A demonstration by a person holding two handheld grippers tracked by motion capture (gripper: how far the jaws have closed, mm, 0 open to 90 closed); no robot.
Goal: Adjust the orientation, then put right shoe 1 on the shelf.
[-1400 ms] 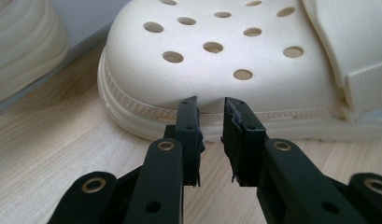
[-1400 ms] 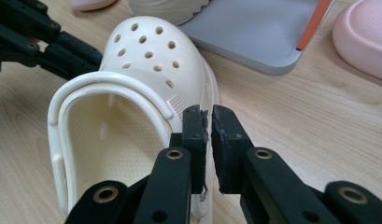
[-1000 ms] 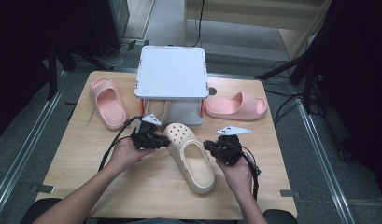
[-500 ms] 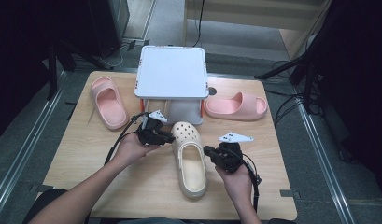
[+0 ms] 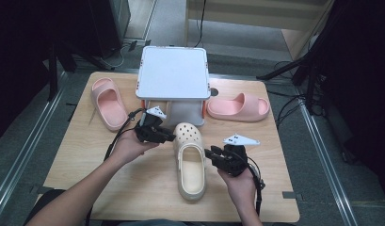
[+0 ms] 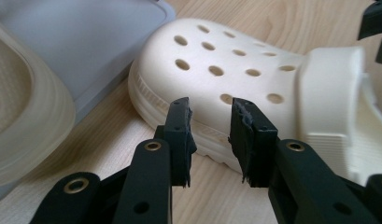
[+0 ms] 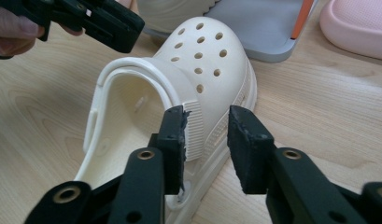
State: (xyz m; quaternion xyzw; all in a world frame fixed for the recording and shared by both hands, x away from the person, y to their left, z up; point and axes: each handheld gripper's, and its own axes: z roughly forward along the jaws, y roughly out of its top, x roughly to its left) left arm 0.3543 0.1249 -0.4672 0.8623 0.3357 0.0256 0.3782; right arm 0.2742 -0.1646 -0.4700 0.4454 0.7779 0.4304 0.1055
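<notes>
The left gripper (image 5: 167, 137), jaws parted and just opened wider with nothing pressed between the pads, points at the toe flank of the cream perforated clog (image 5: 190, 160); in the left gripper view its tips (image 6: 209, 135) frame the clog's ribbed sole edge (image 6: 198, 135) without visibly clamping it. The right gripper (image 5: 210, 153), jaws likewise just opened and apart, stands at the clog's other side near the strap hinge; in the right gripper view (image 7: 205, 140) the ribbed strap end (image 7: 193, 135) lies between the pads, whether touching the left pad cannot be told. The clog lies sole-down at the centre of the wooden table (image 5: 284, 155), toe toward a white-topped stand (image 5: 173, 77). A pink slide (image 5: 108, 102) lies left of the stand, another pink slide (image 5: 237, 106) right of it.
</notes>
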